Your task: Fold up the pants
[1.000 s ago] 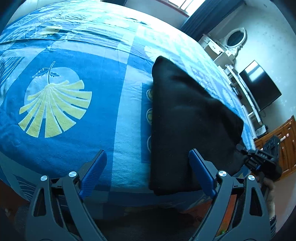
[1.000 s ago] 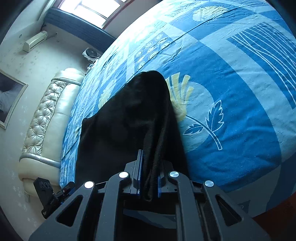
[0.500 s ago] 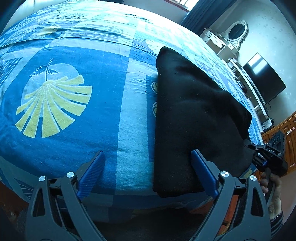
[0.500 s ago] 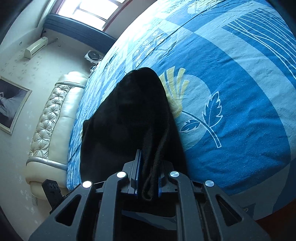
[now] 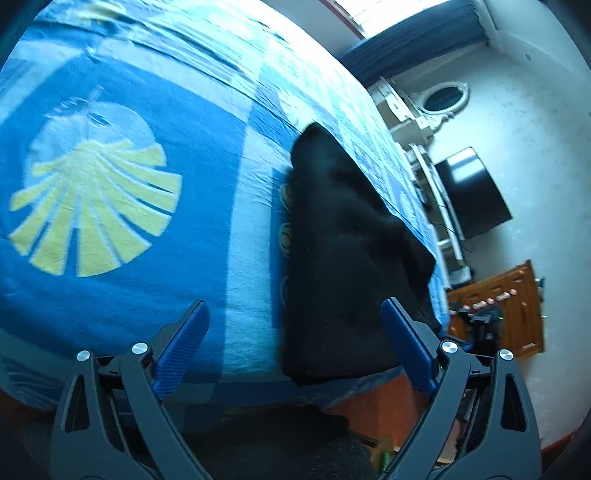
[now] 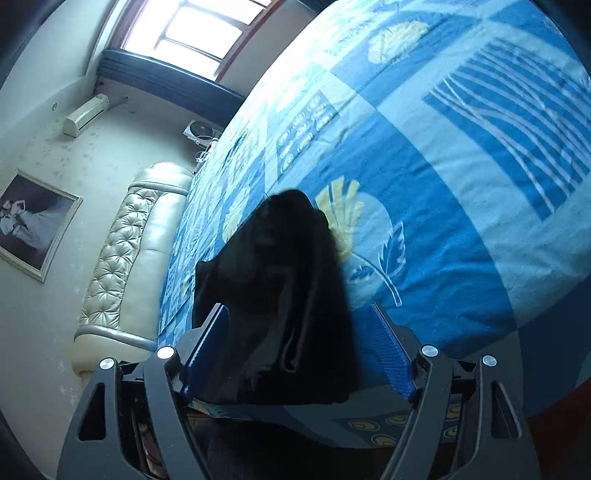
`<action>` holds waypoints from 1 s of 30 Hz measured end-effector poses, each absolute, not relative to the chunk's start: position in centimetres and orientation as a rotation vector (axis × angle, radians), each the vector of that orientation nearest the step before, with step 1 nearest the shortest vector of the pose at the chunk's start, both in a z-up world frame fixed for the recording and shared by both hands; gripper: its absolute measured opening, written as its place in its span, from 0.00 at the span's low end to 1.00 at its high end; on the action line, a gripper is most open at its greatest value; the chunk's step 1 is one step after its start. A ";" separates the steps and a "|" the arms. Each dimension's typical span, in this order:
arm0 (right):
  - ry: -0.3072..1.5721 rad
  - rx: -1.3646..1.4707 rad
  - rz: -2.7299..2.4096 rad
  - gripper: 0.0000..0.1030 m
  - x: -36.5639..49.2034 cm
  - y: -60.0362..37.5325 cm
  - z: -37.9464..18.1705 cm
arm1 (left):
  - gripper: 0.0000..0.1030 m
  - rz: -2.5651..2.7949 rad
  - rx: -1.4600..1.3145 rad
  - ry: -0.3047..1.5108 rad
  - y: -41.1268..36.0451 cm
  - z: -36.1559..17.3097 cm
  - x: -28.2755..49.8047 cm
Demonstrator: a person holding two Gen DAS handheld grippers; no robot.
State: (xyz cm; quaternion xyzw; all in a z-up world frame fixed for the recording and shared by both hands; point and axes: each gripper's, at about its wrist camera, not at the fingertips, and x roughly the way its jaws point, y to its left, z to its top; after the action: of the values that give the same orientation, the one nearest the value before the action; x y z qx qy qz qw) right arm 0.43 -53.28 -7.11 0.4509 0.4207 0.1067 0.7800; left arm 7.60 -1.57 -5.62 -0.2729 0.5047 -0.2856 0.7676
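Black pants (image 6: 280,295) lay folded near the bed's (image 5: 236,229) near edge. The right hand-held gripper (image 6: 299,350) was opening, cloth between its jaws but unpressed. The left hand-held gripper (image 5: 295,347) gaped empty. Withdrawing straight back would likely avoid snagging the fold.

Home bedroom. A large bed (image 6: 461,221) in a blue patterned cover is filling both views, with a cream tufted headboard (image 6: 125,258) standing at its end. A framed picture (image 6: 33,221) and a wall air conditioner (image 6: 85,114) are hanging near the window (image 6: 195,33); a TV (image 5: 471,192), an oval mirror (image 5: 445,99) and wooden cabinet (image 5: 506,306) are lining the other wall.
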 end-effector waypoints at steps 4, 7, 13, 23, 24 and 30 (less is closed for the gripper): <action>0.970 0.999 0.281 0.74 1.3 -51.5 -9.1 | 0.91 -0.683 -0.643 1.145 -3.3 -6.8 8.5; 0.988 1.007 0.308 0.74 2.0 -50.5 -9.8 | 0.91 -0.710 -0.685 1.172 -4.6 -7.6 9.1; 0.987 0.952 0.310 0.75 2.7 -49.4 -9.3 | 0.90 -0.738 -0.653 1.188 -7.5 -7.7 9.9; 1.001 0.846 0.263 0.53 2.7 -47.4 -8.4 | 0.34 -0.674 -0.444 1.166 -9.6 -6.8 9.5; 1.001 0.841 0.267 0.53 2.9 -47.0 -8.2 | 0.34 -0.663 -0.431 1.162 -9.7 -6.5 9.5; 1.015 0.821 0.291 0.53 4.3 -44.7 -8.0 | 0.33 -0.596 -0.380 1.150 -8.3 -5.7 9.3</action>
State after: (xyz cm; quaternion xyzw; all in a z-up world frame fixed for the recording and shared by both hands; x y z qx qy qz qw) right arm 4.25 -44.68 -8.03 0.3807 0.4705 0.1348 0.7846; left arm 9.27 -8.35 -5.74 -0.1759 0.5324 -0.2761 0.7807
